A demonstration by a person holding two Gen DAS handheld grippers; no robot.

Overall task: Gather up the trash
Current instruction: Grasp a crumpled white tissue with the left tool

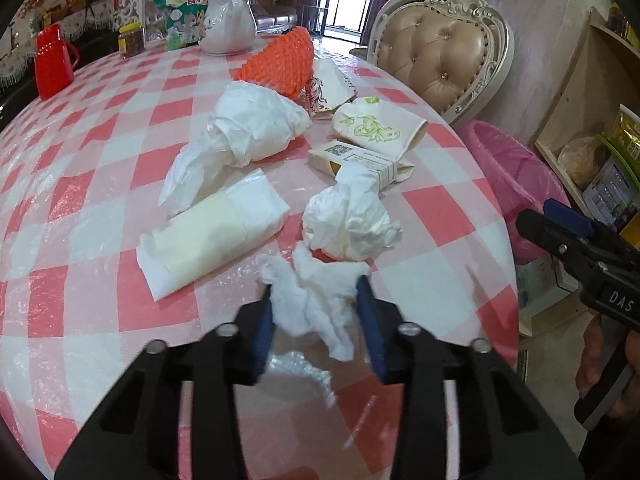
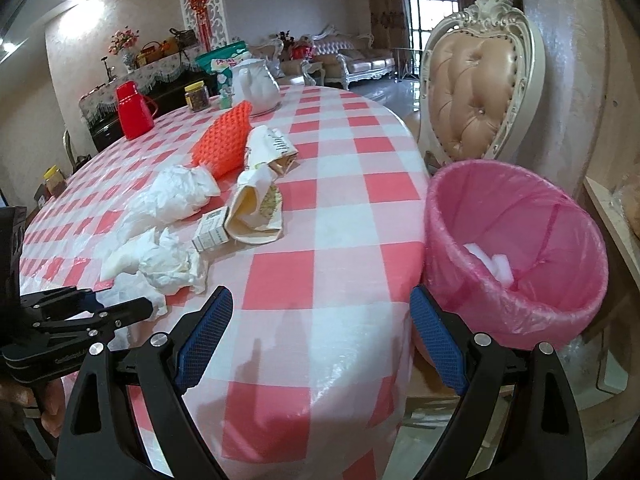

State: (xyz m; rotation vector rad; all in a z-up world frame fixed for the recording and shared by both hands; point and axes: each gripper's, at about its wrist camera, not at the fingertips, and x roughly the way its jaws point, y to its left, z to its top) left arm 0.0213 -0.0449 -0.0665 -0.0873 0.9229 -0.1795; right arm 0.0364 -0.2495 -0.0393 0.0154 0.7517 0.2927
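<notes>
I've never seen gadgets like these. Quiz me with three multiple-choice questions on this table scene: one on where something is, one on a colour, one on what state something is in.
1. Where does the bin stand?
A. on the table
B. beside the table's edge, by the padded chair
C. under the teapot

2. What colour is the bin's liner?
A. pink
B. black
C. green

3. What is the left gripper doing?
A. hanging wide open over bare cloth
B. closed on a small crumpled tissue
C. holding the red jug

Answers:
1 B: the right wrist view shows it on the floor next to the table, with the chair behind it.
2 A: the plastic bag over its rim is pink.
3 B: the blue pads press on the tissue from both sides.
</notes>
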